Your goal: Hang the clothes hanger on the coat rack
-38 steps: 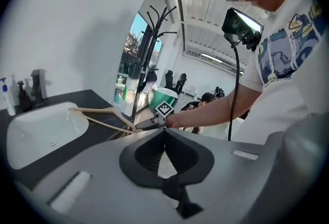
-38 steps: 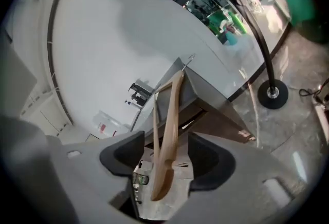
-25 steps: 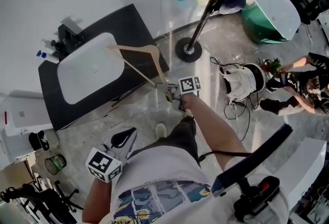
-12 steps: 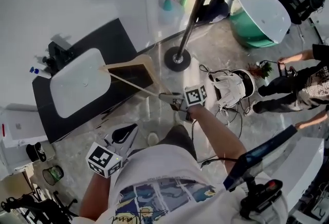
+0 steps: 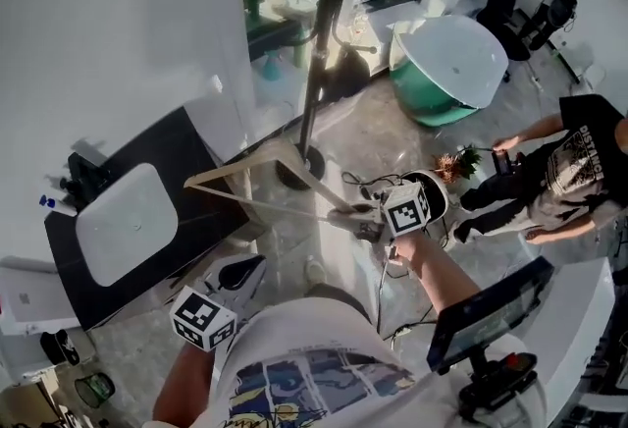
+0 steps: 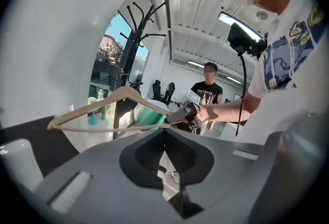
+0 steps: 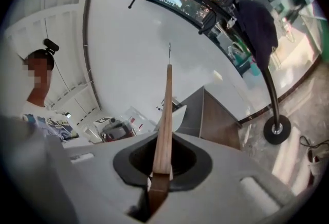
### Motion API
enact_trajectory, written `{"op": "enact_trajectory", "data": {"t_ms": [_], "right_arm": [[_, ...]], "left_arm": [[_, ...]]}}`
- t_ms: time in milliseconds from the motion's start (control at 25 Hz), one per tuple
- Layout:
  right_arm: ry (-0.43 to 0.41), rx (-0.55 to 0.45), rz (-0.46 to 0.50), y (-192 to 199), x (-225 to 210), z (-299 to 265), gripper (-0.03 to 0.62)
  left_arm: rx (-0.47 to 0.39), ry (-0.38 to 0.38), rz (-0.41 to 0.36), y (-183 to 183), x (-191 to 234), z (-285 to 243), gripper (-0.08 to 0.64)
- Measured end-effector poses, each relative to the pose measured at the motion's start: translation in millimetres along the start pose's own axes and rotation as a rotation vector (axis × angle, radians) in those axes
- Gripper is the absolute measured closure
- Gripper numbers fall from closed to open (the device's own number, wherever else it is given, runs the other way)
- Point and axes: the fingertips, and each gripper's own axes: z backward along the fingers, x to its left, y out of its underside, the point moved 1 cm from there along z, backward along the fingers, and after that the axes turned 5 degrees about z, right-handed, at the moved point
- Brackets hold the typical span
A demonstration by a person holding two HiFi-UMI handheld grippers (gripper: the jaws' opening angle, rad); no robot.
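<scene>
A pale wooden hanger [image 5: 240, 166] hangs in the air in front of me. My right gripper [image 5: 343, 217] is shut on one end of it, and the hanger's triangle stretches left from there. In the right gripper view the hanger [image 7: 165, 125] runs straight out from between the jaws of that gripper [image 7: 163, 174], its thin wire hook at the far tip. The black coat rack [image 5: 319, 53] stands just beyond; its pole [image 7: 267, 79] rises at the right with a dark garment [image 7: 257, 22] on it. My left gripper [image 5: 245, 267] is low at my side, shut and empty, with the hanger [image 6: 103, 102] and rack [image 6: 128, 48] ahead.
A black cabinet with a white basin [image 5: 128, 220] stands to the left by the white wall. A green and white tub [image 5: 442, 73] sits behind the rack. A person in a black shirt [image 5: 574, 166] stands at the right. Cables and a white bag lie on the floor.
My right gripper has lifted the hanger up and carried it toward the coat rack. The left gripper has moved along with me. The rack pole now stands closer.
</scene>
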Motion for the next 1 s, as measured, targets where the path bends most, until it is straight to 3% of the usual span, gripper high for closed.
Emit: {"op": "enact_trajectory", "data": {"t_ms": [320, 640, 800, 1000], "right_arm": [[0.058, -0.085, 0.204, -100, 36, 110, 0.577], [0.067, -0.156, 0.401, -203, 53, 181, 0.578], [0.072, -0.145, 0.473, -252, 44, 202, 0.579], [0.089, -0.076, 0.487, -309, 13, 193, 0.578]], "left_arm": [[-0.018, 0.054, -0.024, -27, -12, -52, 0.557], [-0.048, 0.068, -0.034, -42, -16, -97, 0.557], [-0.074, 0.041, -0.036, -49, -19, -114, 0.557], [-0.109, -0.014, -0.017, -67, -11, -114, 0.557]]}}
